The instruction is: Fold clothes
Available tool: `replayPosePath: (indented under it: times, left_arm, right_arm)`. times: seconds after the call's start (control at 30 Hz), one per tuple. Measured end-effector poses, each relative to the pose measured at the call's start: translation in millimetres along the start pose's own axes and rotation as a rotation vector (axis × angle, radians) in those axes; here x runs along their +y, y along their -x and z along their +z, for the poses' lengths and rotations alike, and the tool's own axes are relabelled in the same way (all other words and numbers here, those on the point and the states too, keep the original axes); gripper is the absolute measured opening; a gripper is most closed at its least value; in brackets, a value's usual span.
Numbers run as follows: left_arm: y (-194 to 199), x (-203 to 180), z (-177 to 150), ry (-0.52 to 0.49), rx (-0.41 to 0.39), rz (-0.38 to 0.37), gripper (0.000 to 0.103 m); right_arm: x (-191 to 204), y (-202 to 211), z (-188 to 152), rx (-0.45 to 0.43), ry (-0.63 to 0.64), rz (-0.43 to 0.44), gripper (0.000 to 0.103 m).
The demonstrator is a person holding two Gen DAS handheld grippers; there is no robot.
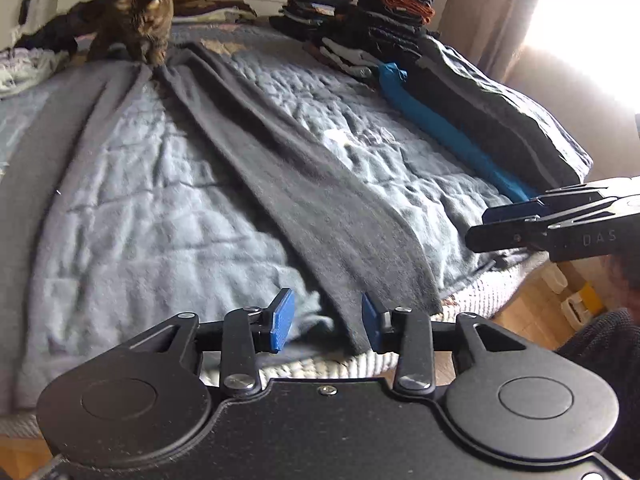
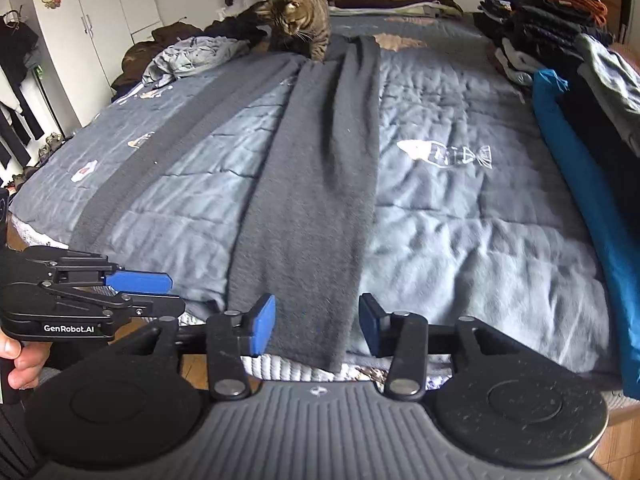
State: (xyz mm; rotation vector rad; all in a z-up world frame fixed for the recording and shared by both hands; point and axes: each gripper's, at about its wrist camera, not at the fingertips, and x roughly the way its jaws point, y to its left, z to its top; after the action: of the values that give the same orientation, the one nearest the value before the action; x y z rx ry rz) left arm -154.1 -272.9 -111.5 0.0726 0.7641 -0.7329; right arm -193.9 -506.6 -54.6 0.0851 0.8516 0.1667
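A dark grey pair of trousers (image 2: 312, 200) lies spread on the bed, its two legs running from the far end toward me. The other leg (image 2: 160, 152) stretches toward the left edge. My right gripper (image 2: 316, 324) is open, and the hem of the middle leg lies between its blue pads, hanging over the bed edge. My left gripper (image 1: 326, 320) is open too, just left of that same leg (image 1: 300, 180). Each gripper shows in the other's view: the right gripper (image 1: 486, 226) and the left gripper (image 2: 172, 294).
A tabby cat (image 2: 300, 16) sits on the far waist end of the trousers. Stacks of folded clothes (image 2: 540, 20) and a long blue garment (image 2: 580, 160) line the bed's right side. Crumpled clothes (image 2: 192, 56) lie far left. The blue-grey quilt (image 2: 460, 220) covers the bed.
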Motion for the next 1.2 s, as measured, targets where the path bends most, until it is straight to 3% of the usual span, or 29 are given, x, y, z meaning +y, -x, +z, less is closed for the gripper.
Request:
replayPosePath:
  times: [0.33,0.7,1.0,1.2]
  left_arm:
    - [57.3,54.9,51.0,0.065,-0.183,0.165,0.05]
    - [74.1,104.2,84.4,0.071,-0.281,0.248,0.051]
    - [98.6,120.0,99.5,0.04,-0.345,0.293,0.057]
    - [107.7,124.9,93.6,0.025,-0.33,0.307,0.057]
  right_arm:
    - [54.4,-26.0,44.2,-0.145,-0.044,0.032,0.064]
    - [112.7,-69.0,106.6,-0.195,-0.016,-0.007,0.067]
    - [144.4,-58.1,141.2,-0.294,-0.004,-0.028,0.068]
    - [157.2,-52.6,154.7,-0.334,0.005,-0.037,0.068]
